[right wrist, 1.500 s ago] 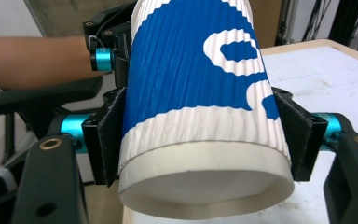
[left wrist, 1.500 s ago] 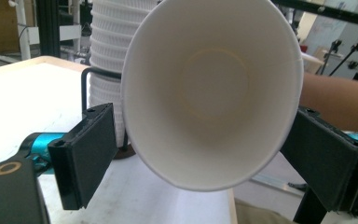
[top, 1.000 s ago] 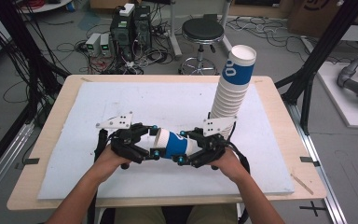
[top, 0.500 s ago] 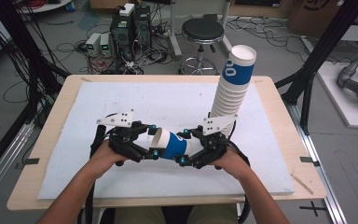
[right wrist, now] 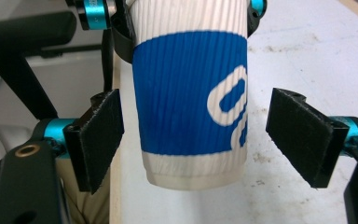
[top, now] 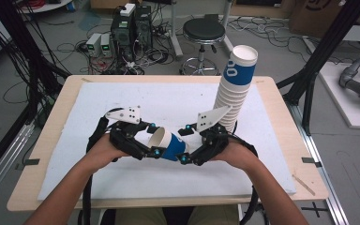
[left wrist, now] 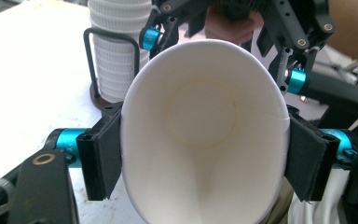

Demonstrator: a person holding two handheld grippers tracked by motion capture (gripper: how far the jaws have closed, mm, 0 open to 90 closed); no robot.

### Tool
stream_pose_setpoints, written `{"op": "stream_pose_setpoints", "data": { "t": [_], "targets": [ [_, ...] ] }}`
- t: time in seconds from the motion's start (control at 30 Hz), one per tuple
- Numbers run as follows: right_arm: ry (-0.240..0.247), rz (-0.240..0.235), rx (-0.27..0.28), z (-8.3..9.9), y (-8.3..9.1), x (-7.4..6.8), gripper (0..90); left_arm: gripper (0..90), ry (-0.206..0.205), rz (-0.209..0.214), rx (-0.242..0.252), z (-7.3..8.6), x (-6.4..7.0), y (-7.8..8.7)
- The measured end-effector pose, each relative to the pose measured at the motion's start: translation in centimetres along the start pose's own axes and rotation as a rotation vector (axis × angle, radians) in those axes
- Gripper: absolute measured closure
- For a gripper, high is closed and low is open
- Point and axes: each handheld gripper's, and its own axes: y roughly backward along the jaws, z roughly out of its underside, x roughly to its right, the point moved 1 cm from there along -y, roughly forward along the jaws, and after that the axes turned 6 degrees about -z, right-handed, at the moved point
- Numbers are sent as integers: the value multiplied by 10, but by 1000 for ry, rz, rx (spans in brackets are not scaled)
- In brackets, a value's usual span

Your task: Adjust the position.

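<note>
Looking from the high view, a paper cup (top: 168, 144) lies on its side in the air above the white mat (top: 75, 164), between the two hands. The left gripper (top: 153, 139) holds the cup near its open rim, and the right gripper (top: 183, 145) sits around its bottom end. A tall stack of cups (top: 234, 89) stands behind, near the right hand; probably the single cup belongs to it.

From the left gripper view, the black pads (left wrist: 103, 154) press on both sides of the cup's (left wrist: 205, 135) rim, so the mouth is squeezed into an oval. This grip carries the cup. The stack (left wrist: 116, 51) stands in a wire holder (left wrist: 91, 60), which keeps it upright.

From the right gripper view, the jaws are spread; both pads (right wrist: 98, 135) stand clear of the blue wall of the cup (right wrist: 191, 98), with a gap on each side. I judge this is a handover, the cup resting with the left one alone.
</note>
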Motion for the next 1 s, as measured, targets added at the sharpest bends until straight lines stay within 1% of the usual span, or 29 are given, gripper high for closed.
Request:
{"op": "stream_pose_setpoints", "data": {
  "t": [0.03, 0.07, 0.1, 0.13, 0.17, 0.2, 0.23, 0.3, 0.33, 0.37, 0.4, 0.43, 0.47, 0.5, 0.53, 0.57, 0.63, 0.67, 0.7, 0.73, 0.77, 0.83, 0.87, 0.9, 1.0],
  "targets": [
    [8, 1, -14, -2, -1, 1, 194, 245, 0, -1, -9, -1, 0, -1],
    [2, -6, -29, -3, -2, 0, 194, 245, -5, -4, -22, -3, 0, -1],
    [19, -8, -35, -4, -3, 2, 194, 244, -8, -4, -34, -4, 0, -1],
    [15, -21, -53, -5, -4, 1, 194, 244, -8, -6, -43, -6, 0, -1],
    [24, -24, -69, -6, -6, 1, 194, 244, -11, -5, -53, -7, -1, -1],
    [25, -26, -79, -7, -7, 1, 194, 244, -21, -7, -67, -8, -2, -2],
    [33, -27, -83, -7, -9, 2, 194, 244, -13, -6, -71, -10, -1, -3],
    [29, -31, -100, -7, -14, 2, 194, 244, -36, -5, -97, -13, -1, -3],
    [46, -24, -109, -7, -16, 3, 194, 244, -42, -5, -108, -14, 0, -4],
    [37, -27, -125, -6, -18, 3, 194, 244, -48, -5, -114, -15, 0, -4],
    [37, -30, -130, -6, -20, 3, 194, 245, -47, -5, -112, -16, 0, -5],
    [30, -34, -125, -5, -21, 4, 195, 244, -42, -3, -111, -17, 1, -5],
    [25, -35, -121, -5, -22, 4, 195, 244, -46, 0, -111, -18, 1, -5],
    [25, -31, -123, -5, -23, 4, 195, 244, -52, 6, -112, -18, 1, -5],
    [31, -28, -124, -5, -23, 4, 196, 244, -48, 9, -113, -18, 2, -5],
    [19, -26, -122, -5, -23, 4, 197, 244, -51, 9, -114, -19, 2, -5],
    [21, -37, -96, -3, -23, 4, 204, 244, -50, 15, -113, -19, 3, -6],
    [19, -41, -97, -2, -23, 5, 234, 244, -52, 17, -117, -19, 3, -5],
    [8, -61, -102, 0, -23, 5, 255, 244, -57, 21, -115, -19, 3, -6],
    [13, -61, -95, 1, -24, 5, 255, 244, -62, 23, -118, -19, 3, -6],
    [4, -64, -92, 2, -24, 5, 256, 244, -62, 25, -117, -19, 3, -6],
    [1, -70, -89, 4, -25, 6, 263, 244, -67, 28, -122, -19, 3, -6],
    [-12, -74, -91, 5, -25, 5, 267, 244, -61, 28, -122, -19, 3, -7],
    [-7, -77, -87, 5, -26, 6, 287, 244, -60, 26, -119, -18, 2, -7],
    [-7, -76, -78, 5, -25, 7, 296, 244, -61, 28, -113, -19, 1, -6]
  ]
}}
